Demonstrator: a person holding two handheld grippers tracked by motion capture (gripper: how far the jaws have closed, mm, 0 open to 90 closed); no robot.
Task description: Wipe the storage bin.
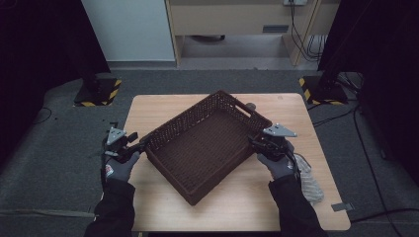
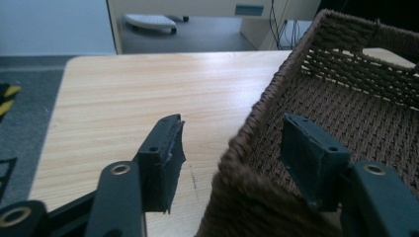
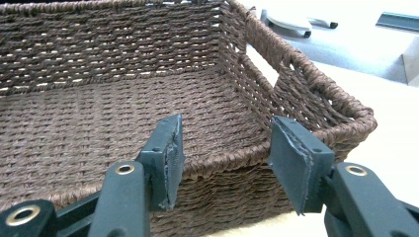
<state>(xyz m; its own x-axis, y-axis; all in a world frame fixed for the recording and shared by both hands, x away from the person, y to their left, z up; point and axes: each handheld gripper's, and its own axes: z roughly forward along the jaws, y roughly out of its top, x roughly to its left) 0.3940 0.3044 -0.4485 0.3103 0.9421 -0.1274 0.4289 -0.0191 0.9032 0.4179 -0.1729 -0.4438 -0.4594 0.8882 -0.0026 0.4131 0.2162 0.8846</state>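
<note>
Both gloved hands come up from the bottom of the high view, one on each side of the dark brown woven rectangular basket [image 1: 200, 145], which sits empty near the middle of the light wooden table [image 1: 163, 106]. Basket's turned at an angle: its long axis runs from the near-left corner up toward the far right, one short end with a cut-out handle facing the far-right side.

Left gripper [image 2: 230, 148] has its jaws spread wide, straddling the basket's corner rim, one pad outside over the table, the other inside above the woven floor. Not pinching anything.

Right gripper [image 3: 225, 160] is also spread apart, jaws hovering over the rim of the nearer wall, close to the corner by the handle cut-out. No contact I can make out.

Something pale and mesh-like [image 1: 309, 180] lies on the table just beside the right hand. Can't read any labels or writing anywhere, just yellow-black hazard stripes on the stand bases [image 1: 99, 91] on the floor.
</note>
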